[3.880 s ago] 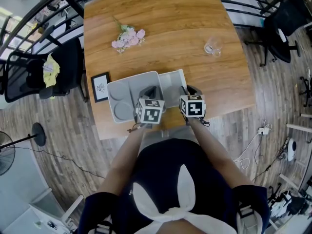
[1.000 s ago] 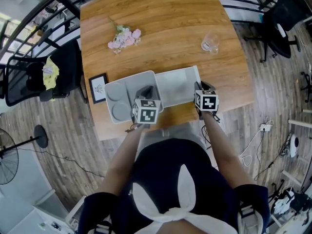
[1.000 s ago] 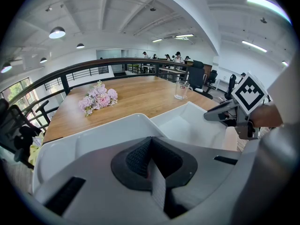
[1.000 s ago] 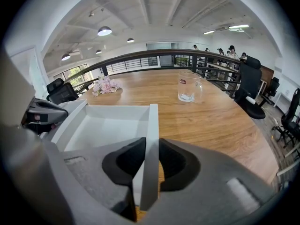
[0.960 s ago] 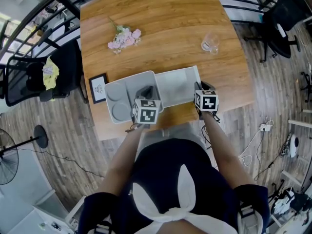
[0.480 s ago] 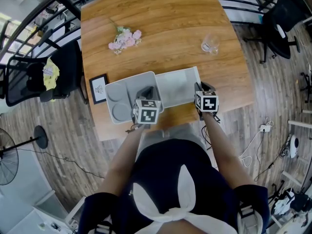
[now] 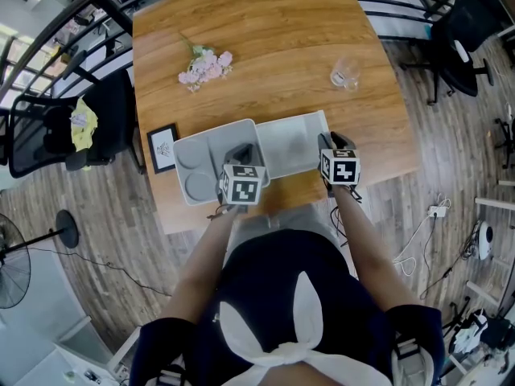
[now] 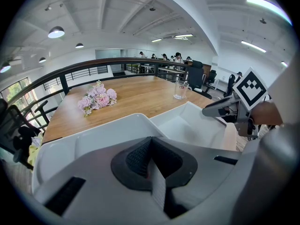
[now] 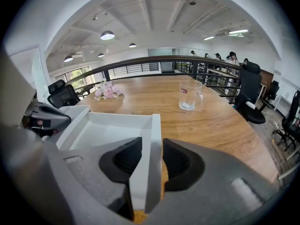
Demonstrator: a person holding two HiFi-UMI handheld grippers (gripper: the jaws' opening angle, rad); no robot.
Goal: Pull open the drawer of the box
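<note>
A white box (image 7: 205, 163) sits near the table's front edge, and its drawer (image 7: 294, 141) stands pulled out to the right. My left gripper (image 7: 244, 153) is shut on the box's near wall (image 8: 93, 139), with the pads closed around the thin edge. My right gripper (image 7: 326, 143) is at the drawer's front wall (image 9: 152, 135). Its jaws are opening: the wall stands between them, and a gap shows beside the right pad (image 9: 180, 163). The drawer's inside (image 9: 110, 135) is bare. In the left gripper view, the right gripper (image 8: 218, 108) shows at the drawer's far end.
On the wooden table (image 7: 273, 30) are a glass cup (image 7: 348, 75) at far right, pink flowers (image 7: 205, 63) at far left, and a small picture frame (image 7: 163, 145) left of the box. Black chairs (image 7: 72, 127) (image 7: 471, 26) stand off both sides. The table's front edge is just below the grippers.
Since the earliest frame the drawer has slid out to the right with my right gripper. In the last second both grippers stay almost still.
</note>
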